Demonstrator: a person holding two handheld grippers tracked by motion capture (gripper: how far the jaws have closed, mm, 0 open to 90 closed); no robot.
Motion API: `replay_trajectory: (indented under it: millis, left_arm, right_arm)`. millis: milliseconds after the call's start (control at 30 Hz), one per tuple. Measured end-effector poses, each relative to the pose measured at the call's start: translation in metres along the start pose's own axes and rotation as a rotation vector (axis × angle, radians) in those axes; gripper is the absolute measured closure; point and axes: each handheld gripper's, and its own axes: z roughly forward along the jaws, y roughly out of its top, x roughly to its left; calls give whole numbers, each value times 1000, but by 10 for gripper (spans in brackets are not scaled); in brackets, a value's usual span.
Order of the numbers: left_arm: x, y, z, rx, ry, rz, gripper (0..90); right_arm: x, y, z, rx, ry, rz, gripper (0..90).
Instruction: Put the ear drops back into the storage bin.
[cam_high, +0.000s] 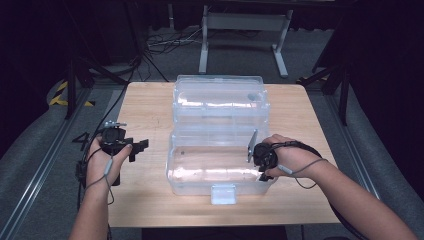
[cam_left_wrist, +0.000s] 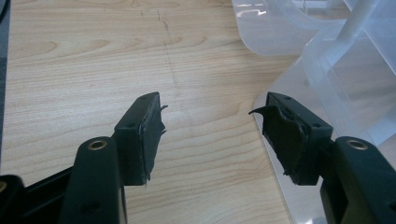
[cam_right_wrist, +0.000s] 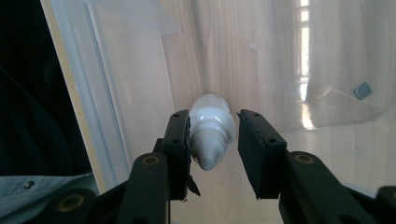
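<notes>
The right hand-held gripper (cam_right_wrist: 214, 140) reaches into the lower tray of the clear plastic box (cam_high: 220, 187) at about three o'clock on the table (cam_high: 145, 200), its jaws parted around a small white bottle (cam_right_wrist: 212, 133); one pad seems to touch the bottle while the other stands just clear, though the glare makes that hard to judge. The bottle lies on the box floor between the jaws. The left hand-held gripper (cam_left_wrist: 210, 135) rests at about nine o'clock, just beside the box, its jaws wide apart over bare wood with nothing between them.
</notes>
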Motion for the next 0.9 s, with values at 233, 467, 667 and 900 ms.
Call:
replay_trajectory:
  millis: [233, 467, 667, 900]
  left_arm:
    - [1, 0, 0, -5, 4, 2, 384]
    - [-1, 1, 1, -1, -5, -2, 384]
    - [-4, 5, 4, 1, -15, 3, 385]
    - [-5, 9, 8, -2, -20, 11, 384]
  right_arm:
    - [0, -2, -7, -16, -10, 7, 595]
    - [3, -4, -20, -47, -11, 14, 569]
    - [8, -6, -36, -87, -20, 3, 560]
    - [11, -13, -51, -107, -52, 25, 559]
